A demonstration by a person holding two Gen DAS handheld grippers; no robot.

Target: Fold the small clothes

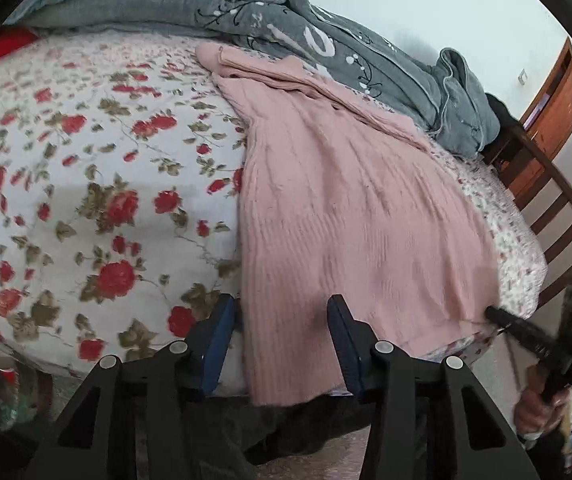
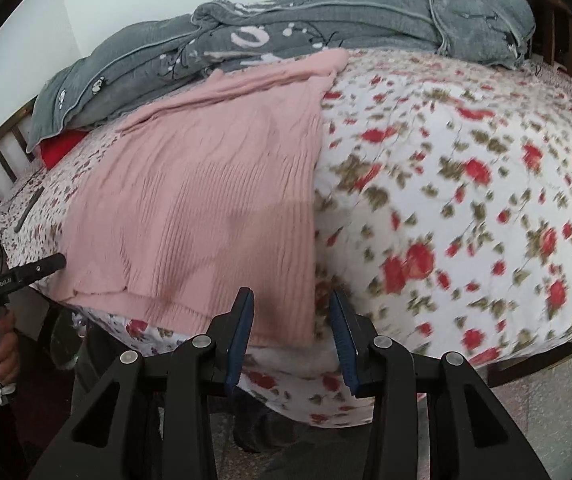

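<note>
A pink ribbed knit garment (image 1: pixel 345 200) lies flat on the floral bed sheet (image 1: pixel 86 160), its hem at the near bed edge. It also shows in the right wrist view (image 2: pixel 206 208). My left gripper (image 1: pixel 282 312) is open, its jaws either side of the hem's left corner, holding nothing. My right gripper (image 2: pixel 291 304) is open at the hem's right corner, holding nothing. Each gripper shows in the other view: the right (image 1: pixel 497 314) touches the hem's right end, the left (image 2: pixel 52 262) is at the left edge.
A grey quilt (image 1: pixel 325 40) is bunched along the far side of the bed, overlapping the garment's top. A wooden chair (image 1: pixel 557 208) and wooden door (image 1: pixel 561 92) stand at the right. A red item (image 2: pixel 62 148) and a dark flat object (image 2: pixel 30 208) lie near the headboard.
</note>
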